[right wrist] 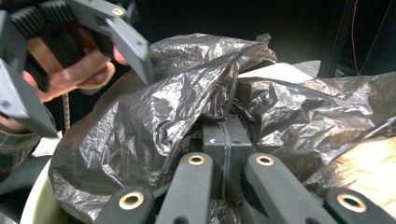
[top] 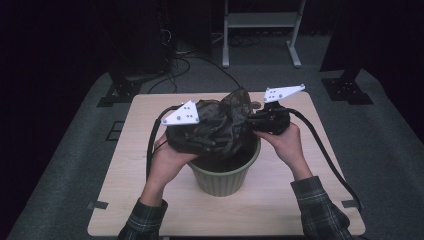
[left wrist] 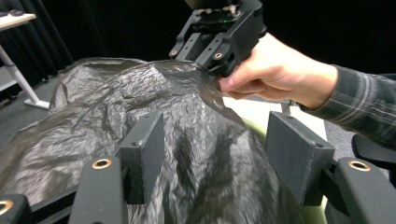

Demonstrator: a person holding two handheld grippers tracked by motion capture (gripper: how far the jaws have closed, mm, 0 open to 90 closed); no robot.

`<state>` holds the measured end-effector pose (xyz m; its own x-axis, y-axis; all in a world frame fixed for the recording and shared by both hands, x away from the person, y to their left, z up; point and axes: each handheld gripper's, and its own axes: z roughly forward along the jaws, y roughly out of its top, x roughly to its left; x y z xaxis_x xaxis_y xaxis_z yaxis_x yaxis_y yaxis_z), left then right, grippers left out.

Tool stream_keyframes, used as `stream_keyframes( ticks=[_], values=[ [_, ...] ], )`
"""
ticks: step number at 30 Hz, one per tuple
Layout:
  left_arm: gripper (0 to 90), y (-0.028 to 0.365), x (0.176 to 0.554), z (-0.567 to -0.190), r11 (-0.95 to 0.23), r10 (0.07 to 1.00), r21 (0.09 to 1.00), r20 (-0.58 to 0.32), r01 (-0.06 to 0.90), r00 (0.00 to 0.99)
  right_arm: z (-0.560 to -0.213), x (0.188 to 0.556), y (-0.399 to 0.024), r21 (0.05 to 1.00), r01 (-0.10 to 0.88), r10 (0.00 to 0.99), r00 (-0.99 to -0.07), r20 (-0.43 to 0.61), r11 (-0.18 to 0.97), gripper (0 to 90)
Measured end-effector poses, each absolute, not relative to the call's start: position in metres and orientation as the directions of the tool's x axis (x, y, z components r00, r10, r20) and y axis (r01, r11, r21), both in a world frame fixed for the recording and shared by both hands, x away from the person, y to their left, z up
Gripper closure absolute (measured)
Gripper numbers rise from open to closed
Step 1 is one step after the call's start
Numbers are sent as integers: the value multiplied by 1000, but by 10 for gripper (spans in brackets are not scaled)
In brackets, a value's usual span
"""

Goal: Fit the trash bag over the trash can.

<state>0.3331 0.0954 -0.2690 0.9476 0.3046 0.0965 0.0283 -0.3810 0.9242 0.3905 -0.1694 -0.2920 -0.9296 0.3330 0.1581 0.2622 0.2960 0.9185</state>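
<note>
A pale wooden table (top: pixel 150 205) on grey floor, dark room. Black bag (top: pixel 220 127) drapes over the green bin (top: pixel 225 177) mid-table; right gripper (right wrist: pixel 224 140) pinches it, left gripper (left wrist: pixel 215 144) parted, margins free

Light wooden counter (top: pixel 150 210) with rounded corners, standing on grey carpet floor (top: pixel 60 165) under dim light, strips of dark tape at its near edges. Beyond it, a white metal frame (top: pixel 260 30) on two feet, black cables (top: pixel 190 65) trailing across the floor, and two dark stand bases (top: pixel 345 87) to either side. Back of the room lost in black curtains (left wrist: pixel 56 28) and shadow.
</note>
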Motion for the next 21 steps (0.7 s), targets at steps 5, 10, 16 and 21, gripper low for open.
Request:
stream_keyframes(
  ticks=[5,10,16,21],
  values=[
    [594,89,337,-275,-410,298,912,110,24,948,-291,389,-170,921,255,322,-934,155,294,899],
    [899,91,342,-277,-417,272,908,83,39,959,-289,387,-172,926,247,315,-937,153,287,900],
    [900,103,339,-276,-397,273,917,64,52,960,-288,388,-175,924,248,327,-933,147,291,900],
    [900,117,333,-274,-389,280,920,65,51,958,-287,389,-178,921,248,349,-927,136,300,900]
  ],
)
